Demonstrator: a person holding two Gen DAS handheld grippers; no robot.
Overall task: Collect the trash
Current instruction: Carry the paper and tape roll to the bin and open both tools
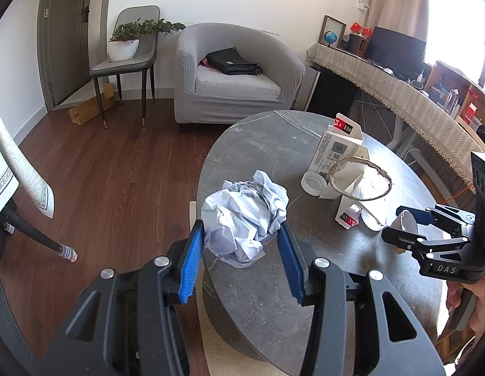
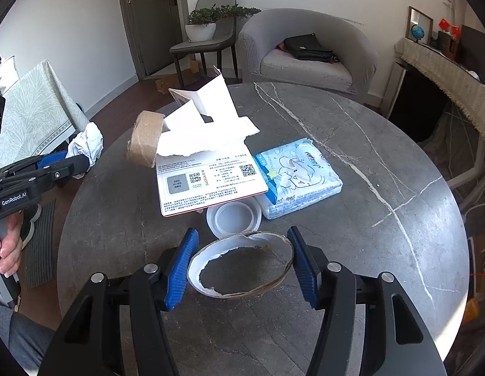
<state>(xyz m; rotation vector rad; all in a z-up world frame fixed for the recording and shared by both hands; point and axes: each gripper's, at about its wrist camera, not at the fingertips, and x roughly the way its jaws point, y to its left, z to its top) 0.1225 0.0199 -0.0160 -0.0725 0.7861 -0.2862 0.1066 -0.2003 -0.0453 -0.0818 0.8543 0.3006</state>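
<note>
My left gripper (image 1: pixel 240 235) is shut on a crumpled white paper ball (image 1: pixel 245 216) at the near-left edge of the round grey table (image 1: pixel 273 144); it also shows in the right wrist view (image 2: pixel 85 144). My right gripper (image 2: pixel 242 250) stands open around a torn paper ring (image 2: pixel 242 266) lying on the table, pads close to its sides but not pressing it. Beyond lie a torn white package (image 2: pixel 211 175), a cardboard tape core (image 2: pixel 147 138), a white plastic lid (image 2: pixel 234 217) and a tissue pack (image 2: pixel 298 175).
A grey armchair (image 1: pixel 233 72) with a black bag stands behind the table. A chair with a potted plant (image 1: pixel 126 44) is at the back left. A cloth-covered desk (image 1: pixel 399 94) runs along the right. Wooden floor (image 1: pixel 117 172) lies left of the table.
</note>
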